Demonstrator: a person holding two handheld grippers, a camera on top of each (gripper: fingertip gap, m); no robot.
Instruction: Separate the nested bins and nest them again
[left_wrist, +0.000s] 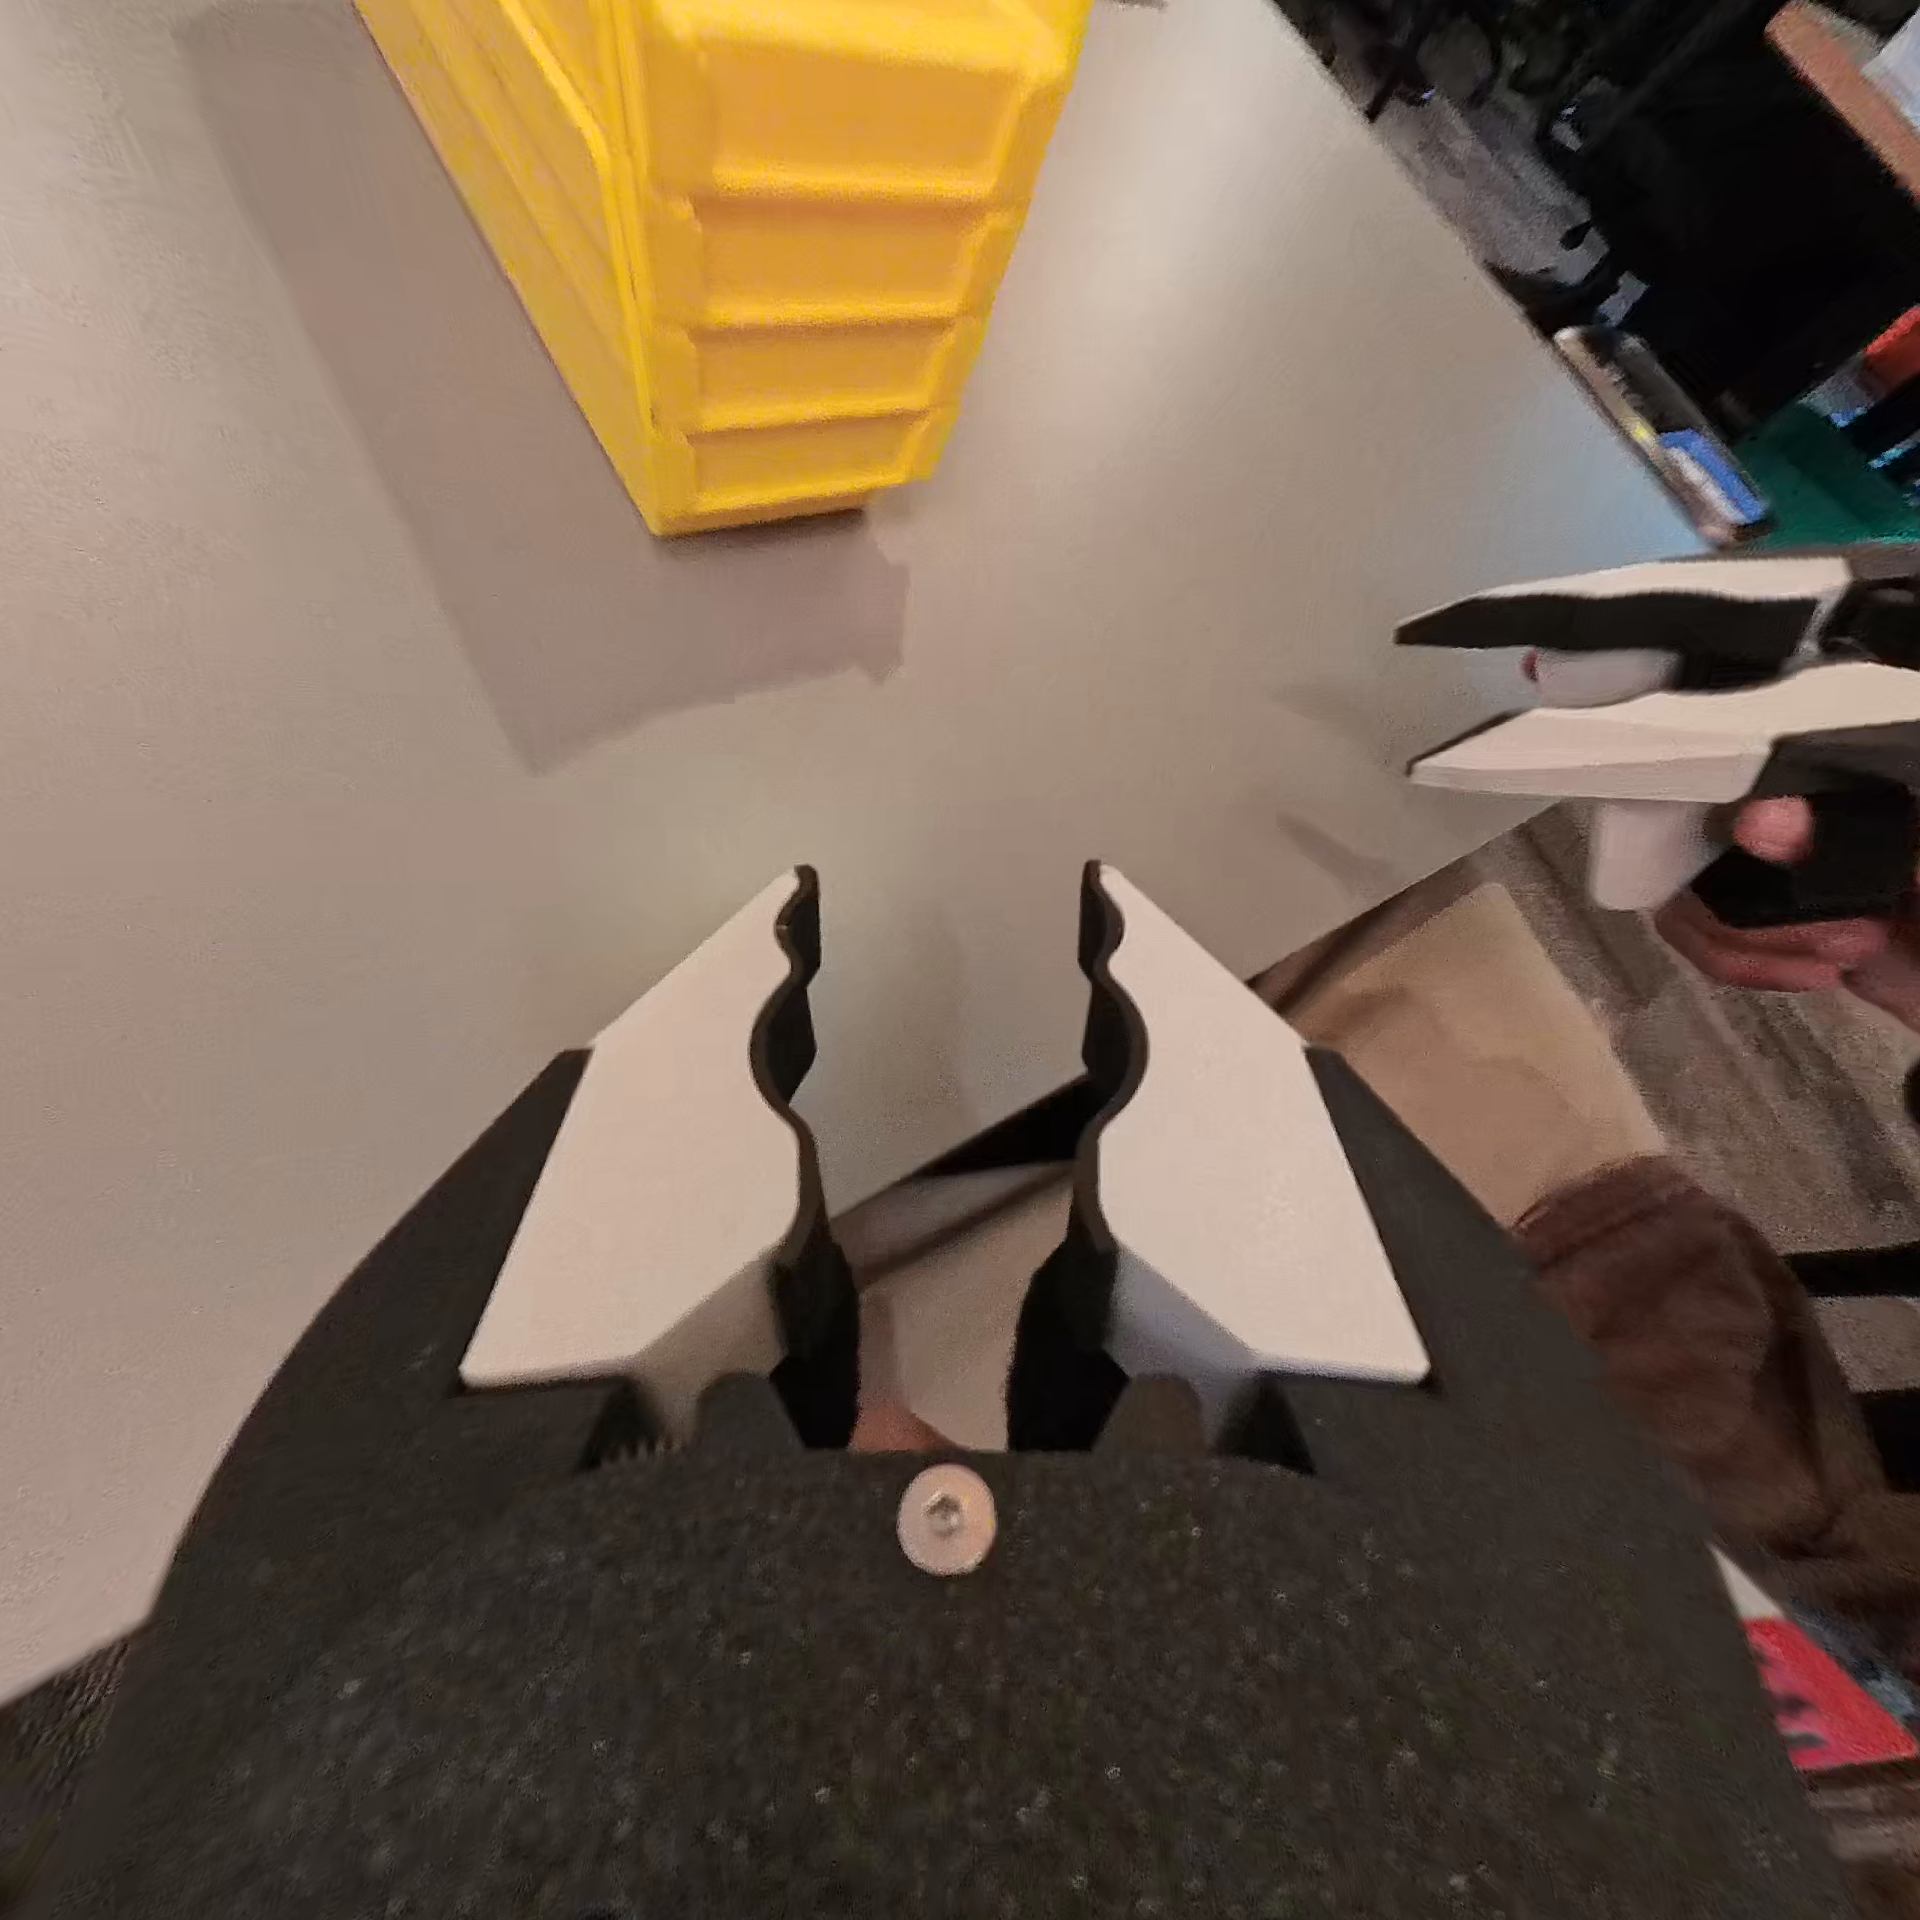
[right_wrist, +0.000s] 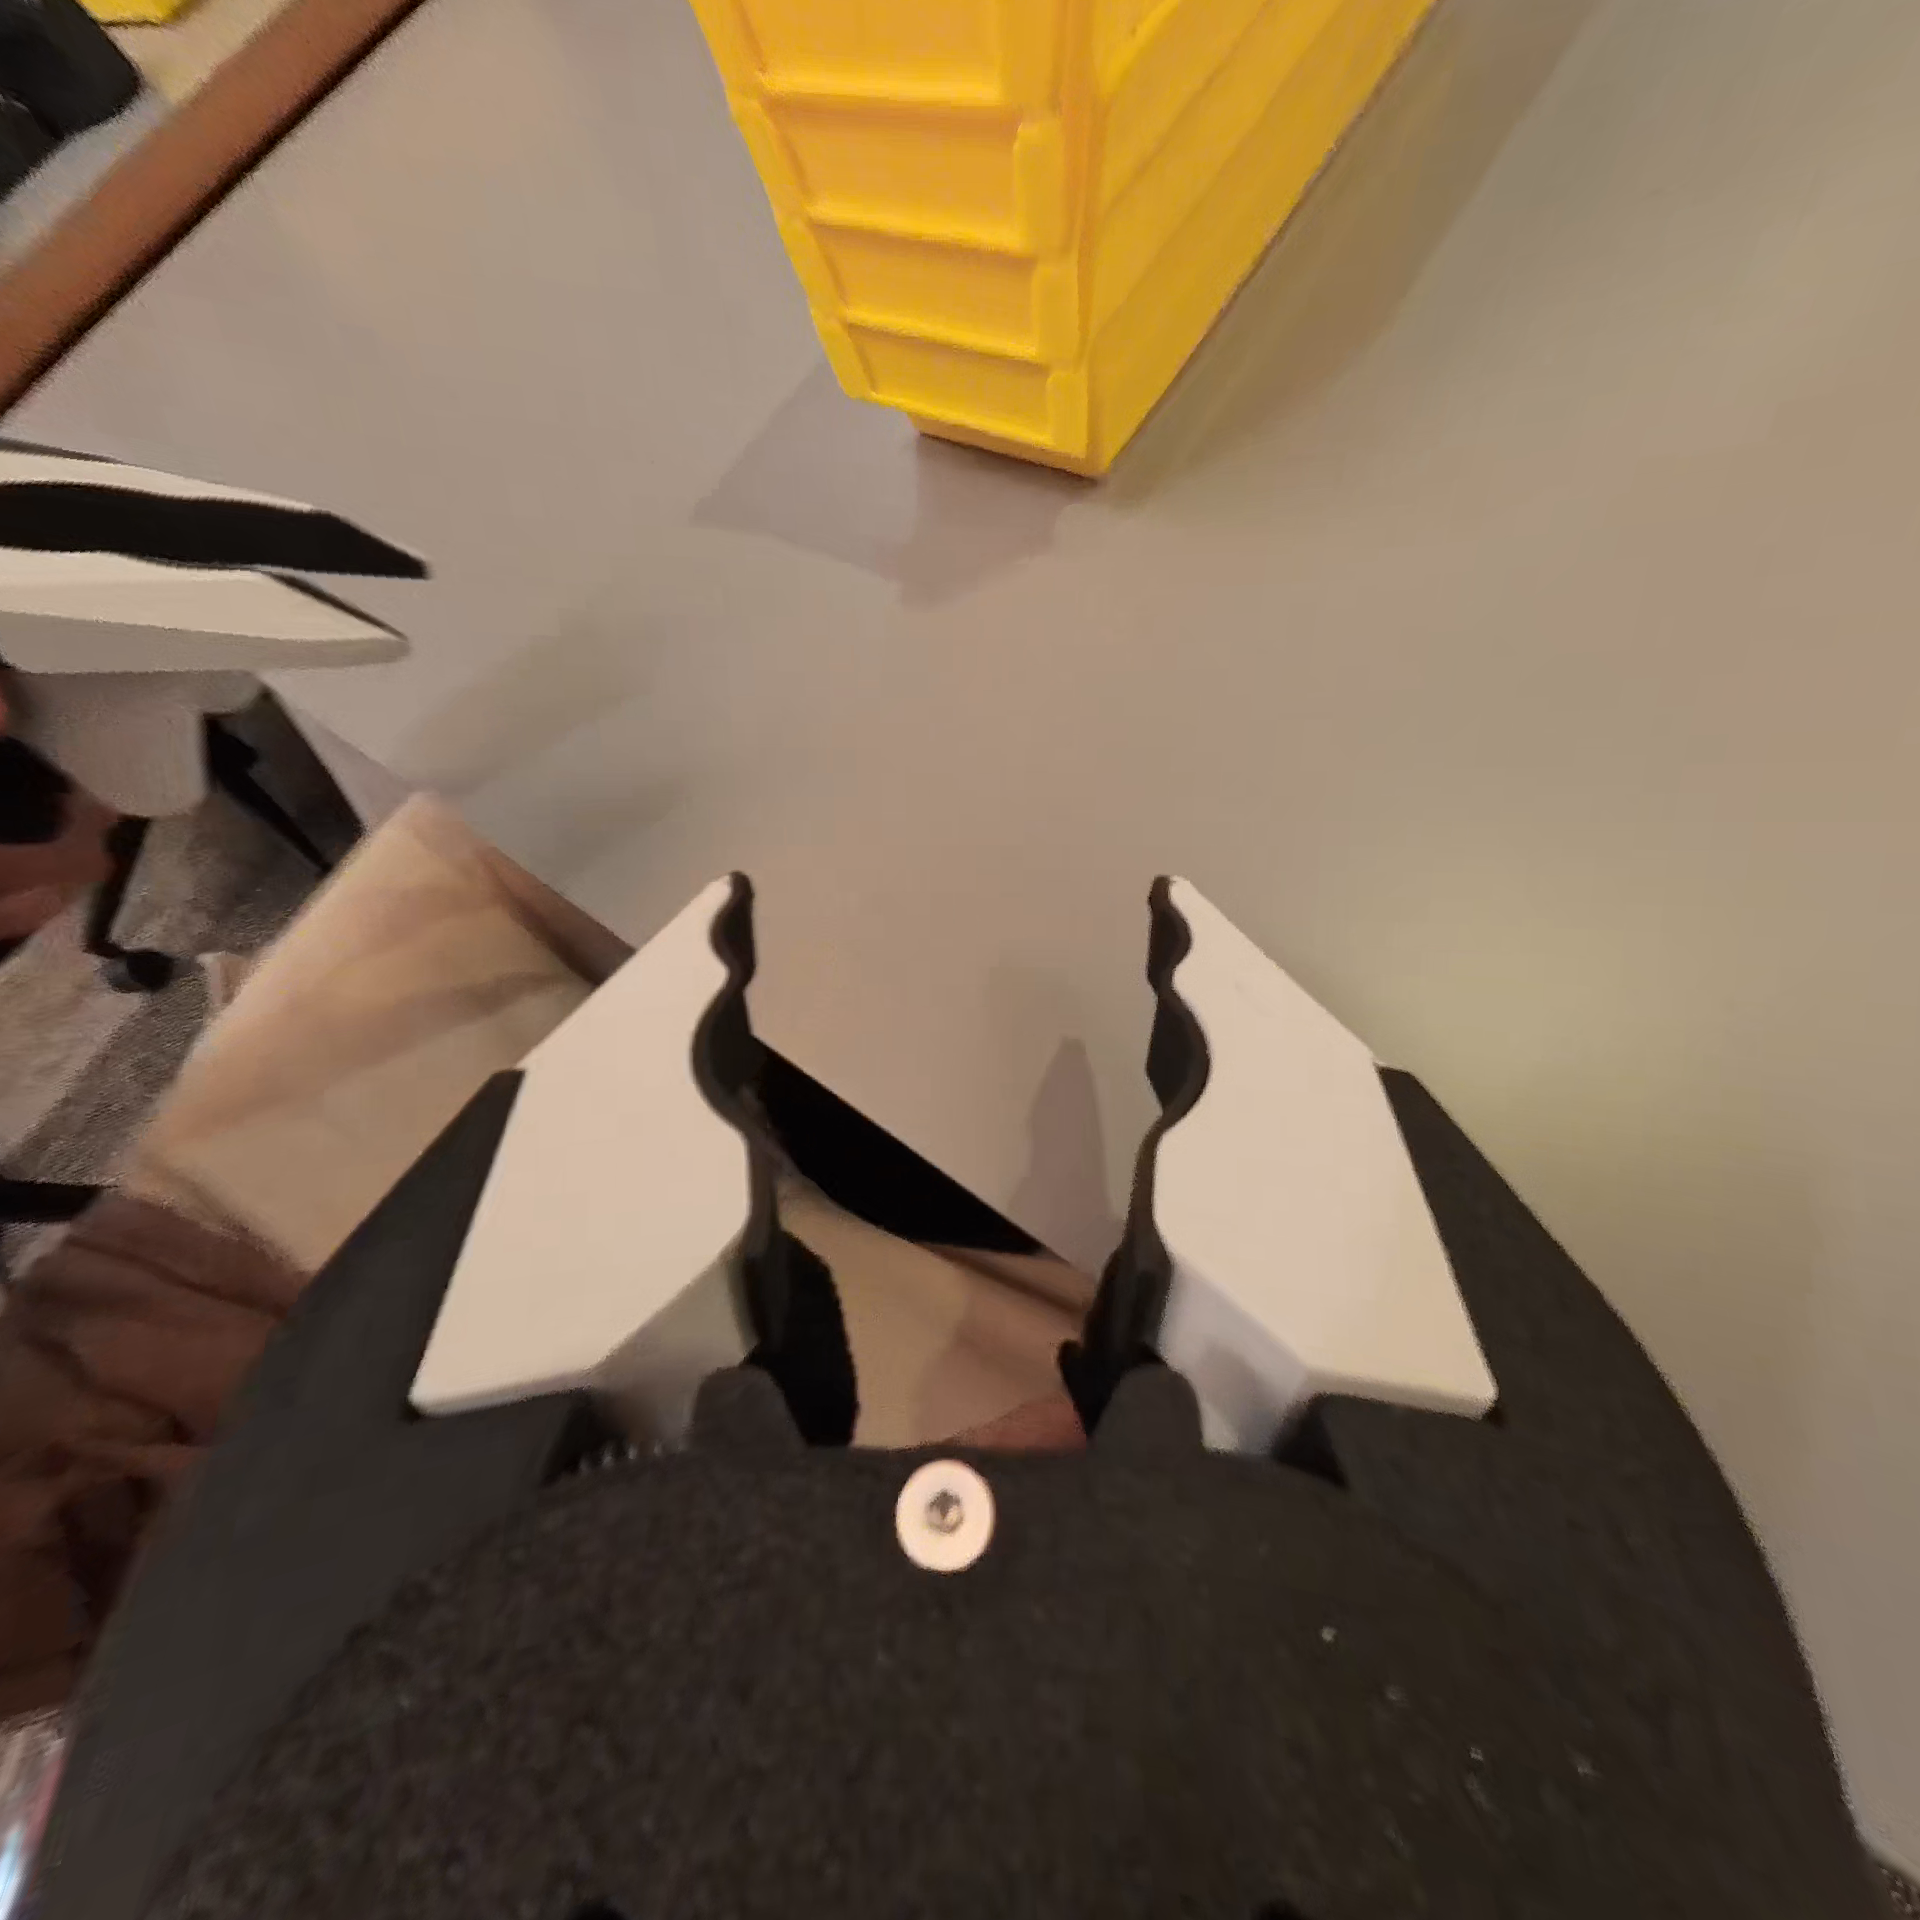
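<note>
A stack of nested yellow plastic bins (left_wrist: 790, 260) stands on the grey tabletop (left_wrist: 260, 727); near it hover the left tongs (left_wrist: 949, 883) and right tongs (right_wrist: 945, 894), both released and empty.

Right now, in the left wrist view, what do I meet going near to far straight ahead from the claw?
Left claw, open and empty → bare stretch of grey table → stack of nested yellow bins standing on the table, untouched.
</note>
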